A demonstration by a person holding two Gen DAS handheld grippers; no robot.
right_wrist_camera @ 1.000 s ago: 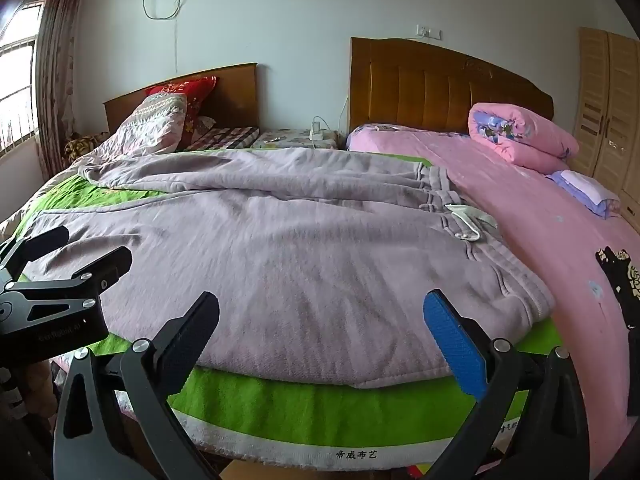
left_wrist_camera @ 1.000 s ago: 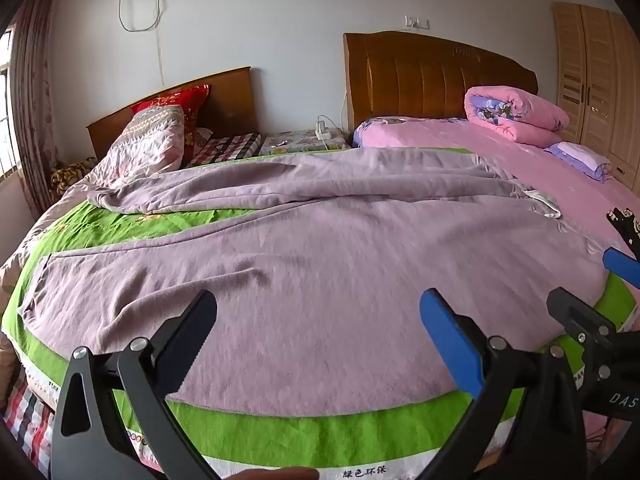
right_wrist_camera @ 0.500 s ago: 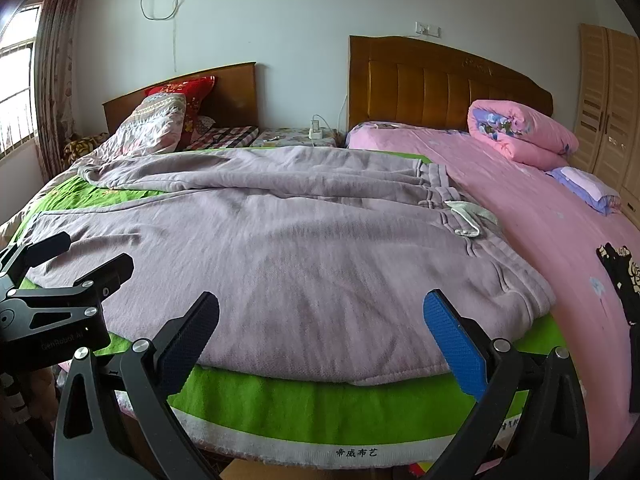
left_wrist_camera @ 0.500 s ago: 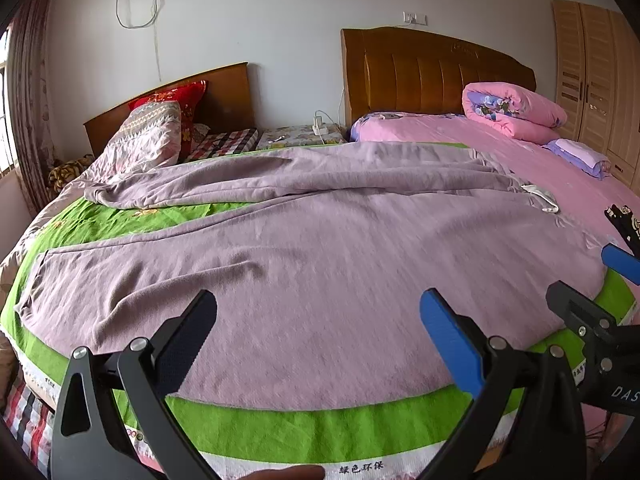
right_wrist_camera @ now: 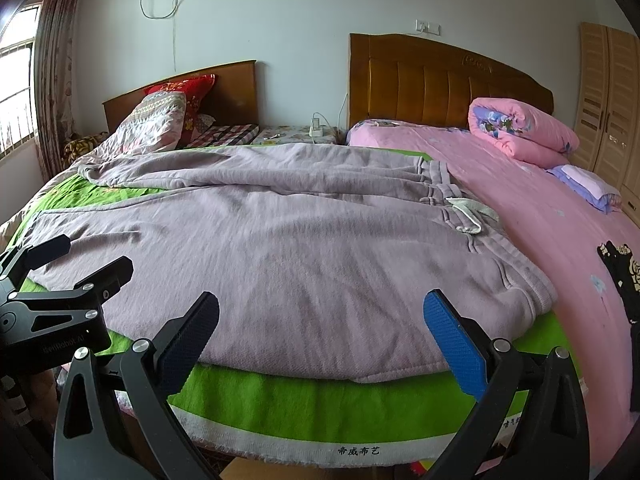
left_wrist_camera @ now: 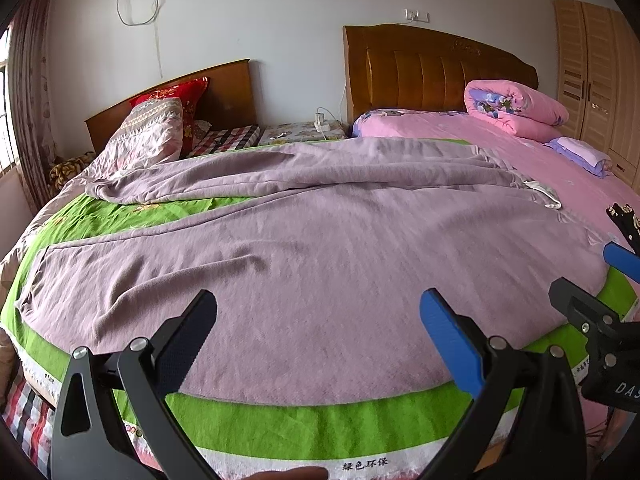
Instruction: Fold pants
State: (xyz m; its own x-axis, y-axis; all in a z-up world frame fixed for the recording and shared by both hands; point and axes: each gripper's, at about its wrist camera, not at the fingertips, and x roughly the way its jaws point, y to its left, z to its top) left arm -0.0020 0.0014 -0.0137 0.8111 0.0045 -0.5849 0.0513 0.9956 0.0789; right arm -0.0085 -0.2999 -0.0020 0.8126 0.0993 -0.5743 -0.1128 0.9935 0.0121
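Mauve sweatpants [left_wrist_camera: 320, 264] lie spread flat on a green cloth [left_wrist_camera: 320, 428] over the bed, legs running left, waistband with a white drawstring [right_wrist_camera: 468, 216] at the right. The pants also fill the right wrist view [right_wrist_camera: 300, 256]. My left gripper [left_wrist_camera: 318, 320] is open and empty, hovering over the near leg close to the bed's front edge. My right gripper [right_wrist_camera: 320, 324] is open and empty over the near hem side of the seat. The right gripper shows in the left wrist view [left_wrist_camera: 600, 300]; the left gripper shows in the right wrist view [right_wrist_camera: 68, 264].
A pink sheet [right_wrist_camera: 560, 232] covers the bed's right half, with a rolled pink quilt [right_wrist_camera: 524, 136], a folded lilac item [right_wrist_camera: 584, 184] and a black patch [right_wrist_camera: 620, 272]. Pillows [left_wrist_camera: 160, 136] lie far left. Headboards [left_wrist_camera: 436, 76] and a wardrobe [left_wrist_camera: 600, 80] stand behind.
Both grippers have shifted slightly forward and lower over the pants. Both stay open. The pants have not moved.
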